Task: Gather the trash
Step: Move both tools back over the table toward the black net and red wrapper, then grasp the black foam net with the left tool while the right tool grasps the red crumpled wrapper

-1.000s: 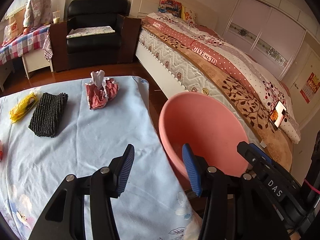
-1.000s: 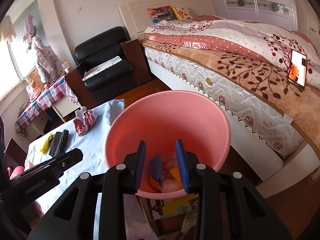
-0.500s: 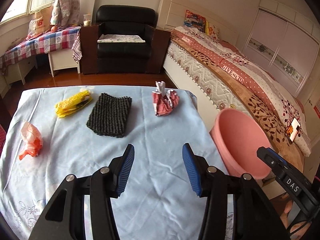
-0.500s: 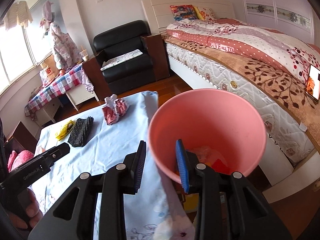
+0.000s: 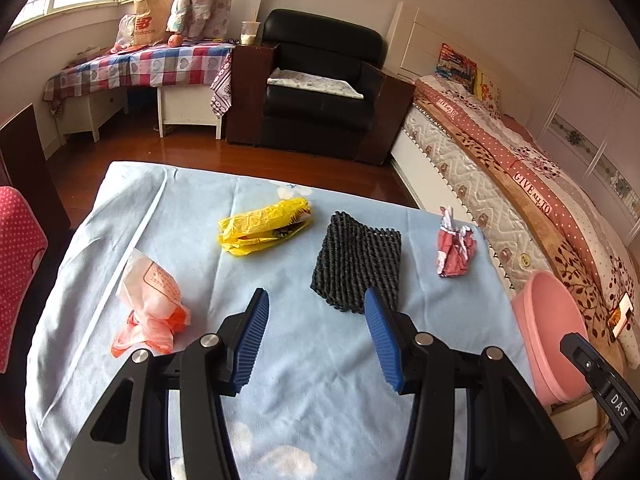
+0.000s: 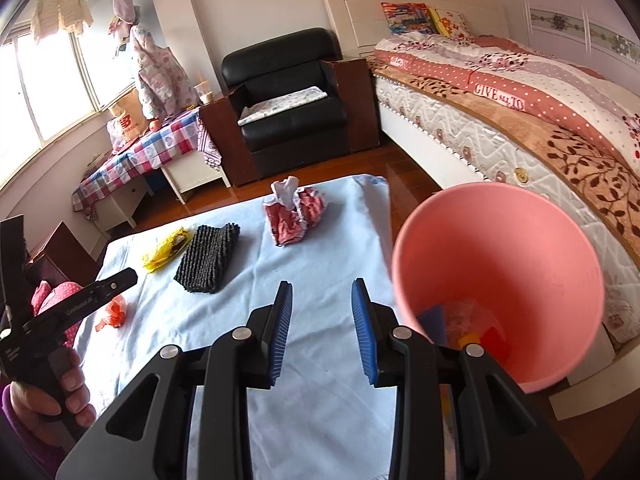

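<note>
Left wrist view looks down over a table draped in a light blue cloth (image 5: 320,360), with the left gripper (image 5: 316,336) held above it, its blue-padded jaws spread wide and nothing between them. Four pieces of trash lie on the cloth, each apart from the others: an orange-and-white plastic bag (image 5: 150,306) toward the left edge, a crumpled yellow wrapper (image 5: 264,230) farther back, a black ribbed mat (image 5: 358,262) just beyond the tip of the gripper's right finger, and a crumpled red-and-white wrapper (image 5: 456,248) near the right edge. A pink bucket (image 5: 550,344) stands off the table's right side, between it and the bed (image 5: 540,200). From the right wrist view, the right gripper (image 6: 322,332) hovers over the cloth beside the bucket (image 6: 500,264), its jaws likewise apart and empty, though less widely than the left pair. The bucket's mouth faces this camera, and several scraps in blue, yellow and red sit at its bottom. The red-and-white wrapper (image 6: 294,212) lies ahead of the right gripper, with the black mat (image 6: 208,258) and yellow wrapper (image 6: 166,248) to its left. A black armchair (image 6: 288,104) stands against the far wall.
</note>
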Tool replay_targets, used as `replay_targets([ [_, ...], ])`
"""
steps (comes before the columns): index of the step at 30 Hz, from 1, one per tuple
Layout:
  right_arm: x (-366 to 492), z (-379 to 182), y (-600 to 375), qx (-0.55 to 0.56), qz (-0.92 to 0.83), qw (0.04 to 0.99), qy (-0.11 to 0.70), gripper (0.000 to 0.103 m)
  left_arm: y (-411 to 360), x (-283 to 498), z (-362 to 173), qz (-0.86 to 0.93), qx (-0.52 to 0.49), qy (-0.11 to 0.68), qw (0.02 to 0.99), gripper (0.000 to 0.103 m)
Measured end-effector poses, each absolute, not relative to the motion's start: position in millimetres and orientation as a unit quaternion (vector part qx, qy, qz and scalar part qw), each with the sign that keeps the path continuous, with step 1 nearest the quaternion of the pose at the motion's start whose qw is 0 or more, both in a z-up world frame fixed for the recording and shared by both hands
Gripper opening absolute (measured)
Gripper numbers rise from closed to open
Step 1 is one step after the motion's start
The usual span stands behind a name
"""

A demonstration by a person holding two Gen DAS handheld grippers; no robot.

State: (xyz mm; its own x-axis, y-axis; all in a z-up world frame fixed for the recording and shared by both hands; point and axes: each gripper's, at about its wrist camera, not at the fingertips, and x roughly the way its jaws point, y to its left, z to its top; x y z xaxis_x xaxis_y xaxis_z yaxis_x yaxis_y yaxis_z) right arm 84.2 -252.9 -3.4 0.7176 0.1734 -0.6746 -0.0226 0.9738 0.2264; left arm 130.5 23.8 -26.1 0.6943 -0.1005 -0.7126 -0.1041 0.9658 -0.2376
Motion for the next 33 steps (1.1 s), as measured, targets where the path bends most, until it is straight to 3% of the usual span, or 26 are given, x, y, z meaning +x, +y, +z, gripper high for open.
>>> replay_targets([
  [17,161.7,-28.3,-224.3,0.143,0.094,0.899,0.402,0.032,-0.2,210.5,-84.5,0.011,-0.123,0.438,0.891,0.049],
  [21,182.8,-37.7,-218.7,0.149,0.092,0.896,0.407,0.041,-3.4,214.8,-88.3,0.014,-0.106,0.423,0.9,0.048],
  [23,193.2,-42.2,-215.9,0.153,0.09,0.894,0.411,0.042,-5.7,215.4,-89.6,0.013,-0.102,0.419,0.902,0.04],
  [24,197.9,-44.8,-214.8,0.154,0.089,0.893,0.413,0.042,-6.2,214.9,-89.1,0.008,-0.105,0.417,0.903,0.028],
  [27,209.2,-51.7,-211.2,0.153,0.081,0.892,0.418,0.043,-5.7,214.2,-88.2,-0.003,-0.109,0.412,0.904,0.012],
  [33,227.0,-65.6,-206.5,0.146,0.054,0.889,0.43,0.043,-1.3,206.3,-85.6,-0.015,-0.115,0.413,0.903,0.008],
])
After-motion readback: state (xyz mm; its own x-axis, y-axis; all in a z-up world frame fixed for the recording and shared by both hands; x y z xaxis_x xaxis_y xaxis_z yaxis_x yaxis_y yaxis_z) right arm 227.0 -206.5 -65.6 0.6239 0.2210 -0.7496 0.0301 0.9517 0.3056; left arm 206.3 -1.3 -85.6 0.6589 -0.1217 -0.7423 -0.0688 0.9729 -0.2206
